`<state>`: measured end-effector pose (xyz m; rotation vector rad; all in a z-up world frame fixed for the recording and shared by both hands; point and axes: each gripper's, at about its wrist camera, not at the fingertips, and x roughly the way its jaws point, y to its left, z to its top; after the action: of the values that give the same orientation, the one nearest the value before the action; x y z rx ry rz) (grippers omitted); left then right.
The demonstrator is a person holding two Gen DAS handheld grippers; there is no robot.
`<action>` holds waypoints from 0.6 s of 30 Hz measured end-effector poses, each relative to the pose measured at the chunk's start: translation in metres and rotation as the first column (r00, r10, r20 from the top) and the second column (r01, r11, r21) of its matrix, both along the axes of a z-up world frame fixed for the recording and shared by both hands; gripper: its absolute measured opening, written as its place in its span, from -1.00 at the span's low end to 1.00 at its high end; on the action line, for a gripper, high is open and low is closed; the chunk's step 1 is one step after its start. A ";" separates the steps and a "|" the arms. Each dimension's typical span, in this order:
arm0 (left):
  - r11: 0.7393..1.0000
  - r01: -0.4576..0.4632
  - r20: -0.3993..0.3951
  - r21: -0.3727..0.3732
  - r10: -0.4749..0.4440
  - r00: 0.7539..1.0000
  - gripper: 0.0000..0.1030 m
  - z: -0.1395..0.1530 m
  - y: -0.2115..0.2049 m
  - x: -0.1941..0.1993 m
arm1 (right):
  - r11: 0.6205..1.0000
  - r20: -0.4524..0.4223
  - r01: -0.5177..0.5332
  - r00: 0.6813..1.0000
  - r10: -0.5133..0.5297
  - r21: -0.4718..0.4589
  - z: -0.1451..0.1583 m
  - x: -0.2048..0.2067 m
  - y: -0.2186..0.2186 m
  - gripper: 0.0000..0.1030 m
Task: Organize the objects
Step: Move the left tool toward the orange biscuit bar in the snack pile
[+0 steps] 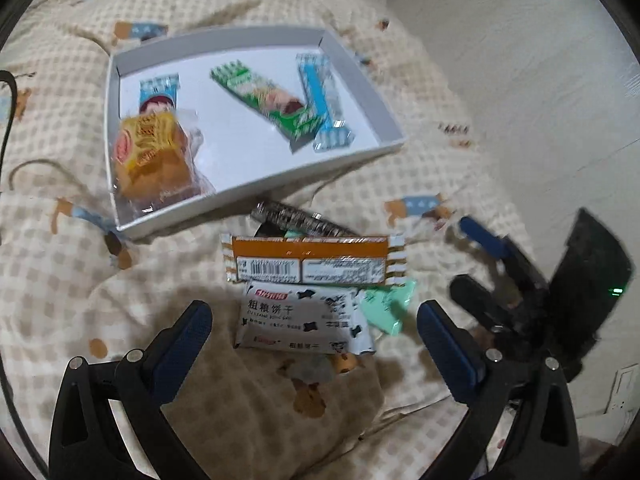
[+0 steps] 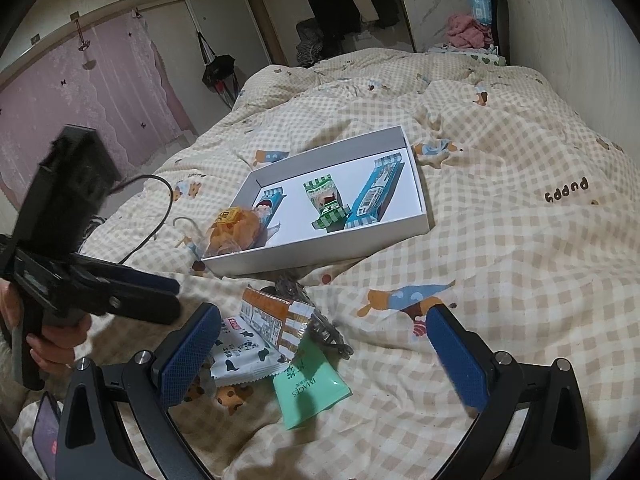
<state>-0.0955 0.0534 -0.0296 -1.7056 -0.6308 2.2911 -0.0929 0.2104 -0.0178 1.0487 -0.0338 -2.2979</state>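
Left gripper (image 1: 314, 328) and right gripper (image 2: 322, 350): both spread apart, empty, above loose packets on the quilt (image 2: 520, 264). White packet (image 1: 304, 320) lies near the tray (image 1: 384, 112), outside it.

A cream checked quilt printed with little cartoon dogs (image 2: 500, 240) covers the bed. Beyond its far end, dark clothes hang from a rail (image 2: 340, 4). Pink lace curtains (image 2: 80, 92) line the left wall, and a crumpled pink cloth (image 2: 466, 30) sits by the headboard.
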 end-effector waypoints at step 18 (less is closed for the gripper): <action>0.980 0.143 0.172 -0.136 -0.118 0.978 0.99 -0.046 0.038 -0.019 | 1.000 -0.007 0.000 1.000 -0.001 -0.023 0.003 0.001 0.005 1.00</action>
<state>-0.1148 0.0917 -0.0754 -1.9559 -0.3715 2.1711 -0.0921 0.2152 -0.0151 1.0298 -0.0573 -2.2961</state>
